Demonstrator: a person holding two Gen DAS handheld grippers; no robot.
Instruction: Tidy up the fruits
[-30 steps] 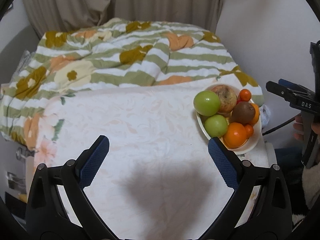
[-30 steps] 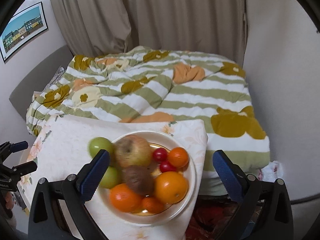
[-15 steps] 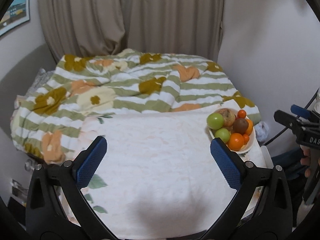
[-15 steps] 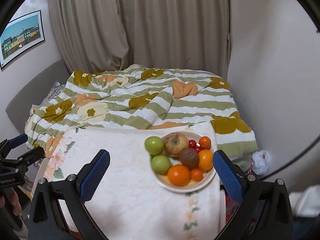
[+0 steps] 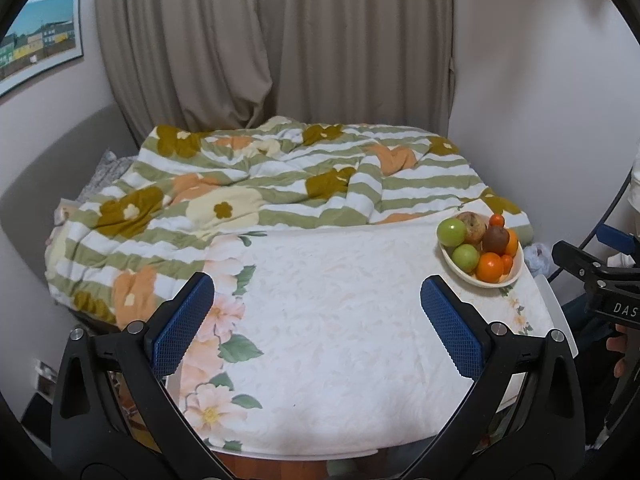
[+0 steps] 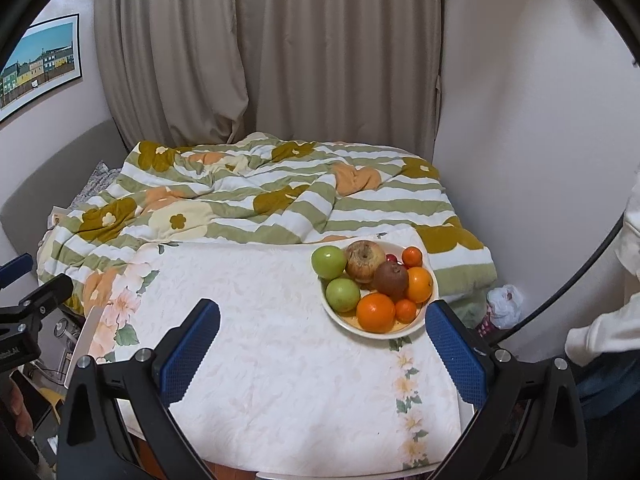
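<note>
Both the left hand-held gripper (image 5: 316, 316) and the right hand-held gripper (image 6: 322, 342) hover wide open, holding nothing, over the cloth-covered tabletop (image 6: 280, 360). The fruit bowl (image 6: 418, 322) sits just ahead of the right hand-held gripper's right finger, far to the left one's front-right.

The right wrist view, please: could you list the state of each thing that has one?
Left gripper: open, empty.
Right gripper: open, empty.
Bowl: upright on the table, heaped with fruit.
Curtains: drawn shut.
Blanket: rumpled on the bed.
</note>
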